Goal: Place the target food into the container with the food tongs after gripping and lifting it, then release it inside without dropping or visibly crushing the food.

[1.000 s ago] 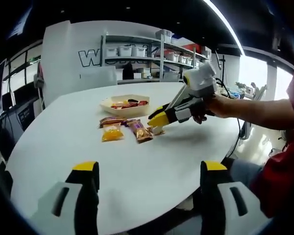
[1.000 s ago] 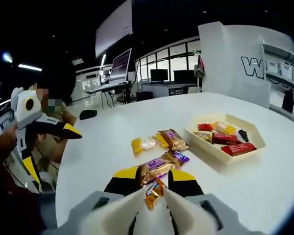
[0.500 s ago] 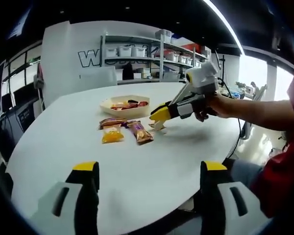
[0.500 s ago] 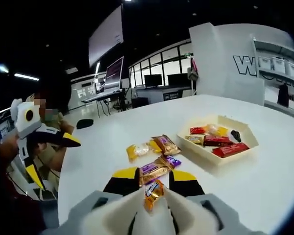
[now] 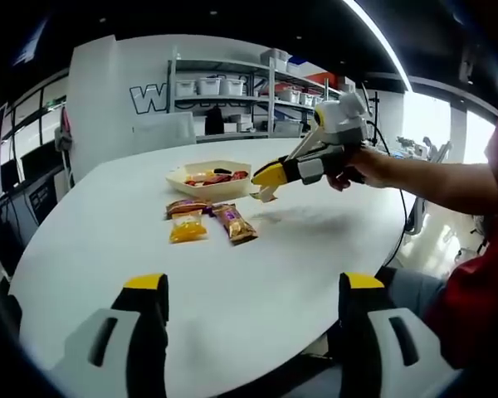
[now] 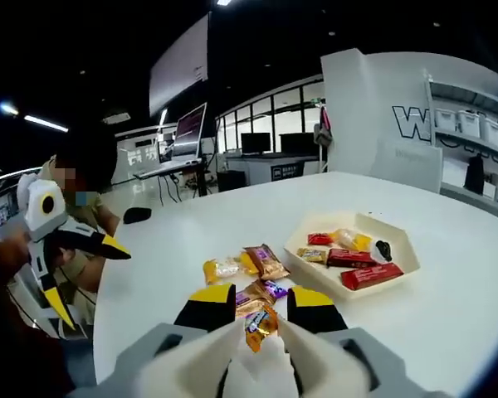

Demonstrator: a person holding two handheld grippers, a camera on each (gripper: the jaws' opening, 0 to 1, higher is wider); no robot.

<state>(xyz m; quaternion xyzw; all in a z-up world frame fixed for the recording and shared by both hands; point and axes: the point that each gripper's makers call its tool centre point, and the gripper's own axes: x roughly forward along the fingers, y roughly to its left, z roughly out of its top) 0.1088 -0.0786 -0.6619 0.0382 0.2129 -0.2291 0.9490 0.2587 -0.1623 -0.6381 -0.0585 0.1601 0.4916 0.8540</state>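
1. My right gripper [image 6: 261, 325] has its jaws clamped on a small orange snack packet [image 6: 260, 322], which hangs between the white tips, lifted clear of the white table [image 6: 448, 315].
2. In the left gripper view I see that same gripper [image 5: 262, 192] in the air just beside the tray [image 5: 183, 176], a person's hand [image 5: 349, 166] around its body.
3. My left gripper [image 5: 247, 286] sits low at the near table edge, jaws wide apart with nothing between them.
4. Just past the held packet, in the right gripper view, a purple-and-gold wrapped bar [image 6: 257, 293] lies on the table; beyond it sit a brown wrapped bar [image 6: 266, 261] and a yellow packet [image 6: 222, 269], touching each other.
5. The beige hexagonal tray, right of those, holds several wrapped snacks, among them two red bars [image 6: 371, 275], a yellow piece and a dark one.
6. At the left of that view I see the left gripper with a person behind it.
7. Shelves with white bins [image 5: 212, 86] stand behind the table.
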